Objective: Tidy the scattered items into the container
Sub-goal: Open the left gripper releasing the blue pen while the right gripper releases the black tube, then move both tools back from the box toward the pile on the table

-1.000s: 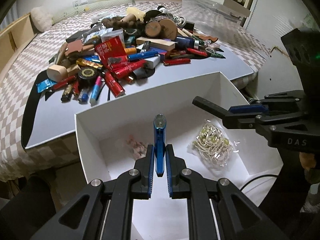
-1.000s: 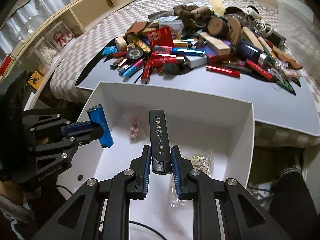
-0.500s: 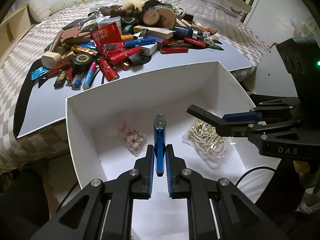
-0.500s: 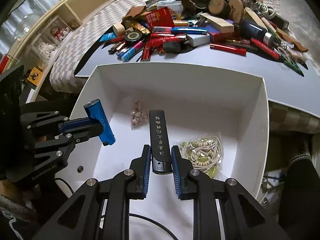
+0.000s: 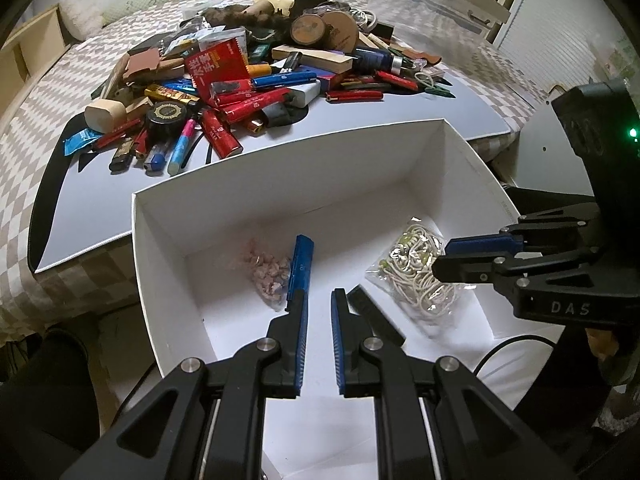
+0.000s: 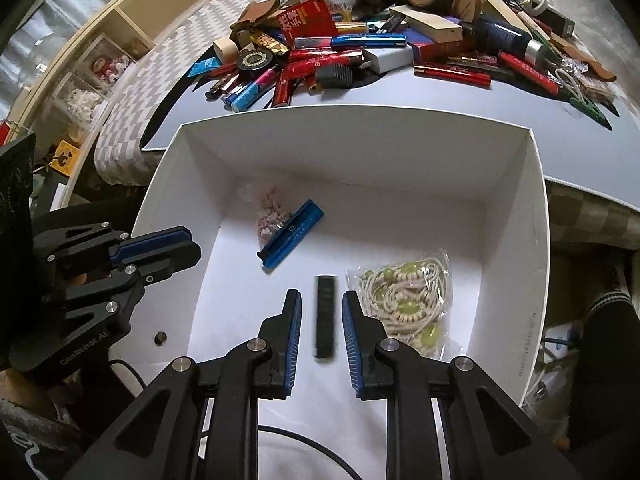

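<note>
The blue lighter [image 6: 291, 233] lies in the white box [image 6: 536, 208] against a pink bag [image 6: 269, 210]; the black lighter [image 6: 325, 316] is blurred, probably mid-drop. 0.5 s ago both were clamped; now the left gripper [image 5: 319, 320] and right gripper [image 6: 320, 320] gape empty, having released over the box.

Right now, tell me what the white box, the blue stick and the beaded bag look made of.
White box: matte card, likely; thin folded walls. Blue stick: glossy metallic casing, metal or plastic unclear. Beaded bag: clear crinkled plastic film, glinting, holding cream cord and green beads.
</note>
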Tool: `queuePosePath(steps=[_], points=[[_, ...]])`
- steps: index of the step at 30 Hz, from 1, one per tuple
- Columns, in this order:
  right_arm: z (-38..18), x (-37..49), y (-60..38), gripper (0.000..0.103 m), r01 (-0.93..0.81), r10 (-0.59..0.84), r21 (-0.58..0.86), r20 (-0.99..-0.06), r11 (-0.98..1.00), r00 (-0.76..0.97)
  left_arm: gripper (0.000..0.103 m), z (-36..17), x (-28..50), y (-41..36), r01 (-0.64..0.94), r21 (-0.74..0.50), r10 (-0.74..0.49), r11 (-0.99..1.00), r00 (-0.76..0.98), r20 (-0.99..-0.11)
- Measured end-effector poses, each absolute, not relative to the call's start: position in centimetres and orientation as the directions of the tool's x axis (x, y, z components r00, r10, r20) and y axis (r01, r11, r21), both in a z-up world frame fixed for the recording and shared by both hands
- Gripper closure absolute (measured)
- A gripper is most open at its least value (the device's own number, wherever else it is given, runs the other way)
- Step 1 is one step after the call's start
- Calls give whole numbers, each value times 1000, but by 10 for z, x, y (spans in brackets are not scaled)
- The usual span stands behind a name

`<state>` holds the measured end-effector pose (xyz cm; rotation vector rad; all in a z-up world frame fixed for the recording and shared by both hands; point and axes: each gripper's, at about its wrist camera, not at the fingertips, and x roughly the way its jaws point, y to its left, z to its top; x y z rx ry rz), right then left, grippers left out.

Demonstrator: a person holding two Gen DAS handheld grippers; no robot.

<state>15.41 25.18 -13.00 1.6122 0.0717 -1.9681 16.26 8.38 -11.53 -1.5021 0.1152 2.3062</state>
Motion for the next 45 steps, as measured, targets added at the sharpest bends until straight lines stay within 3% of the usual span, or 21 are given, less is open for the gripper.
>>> queuePosePath(steps=[1,2,4,12,16,45], points=[[-131,154,252,82,466,-401,317,-911,-826,-91,86,-115,162,83,-355,-137,269,-925,-355,-895],[-131,154,252,82,464,-401,319,-912,-826,-88,70,-115,162,82,-350,-134,265,-927,-360,-895],[-133,154,252,82,461,-400,321,-913,-827,-81,50,-115,161,81,-338,-130,258,-932,-370,-893],[-135,152,252,82,450,-406,336,-912,-828,-65,49,-116,155,72,-298,-132,243,-946,-378,-893],[-134,150,252,82,446,-413,344,-908,-826,-65,38,-113,152,70,-285,-128,238,-950,-395,-887],[-53,84,254,82,483,-494,320,-820,-815,-290,38,-61,88,65,-284,-140,271,-948,-497,-824]])
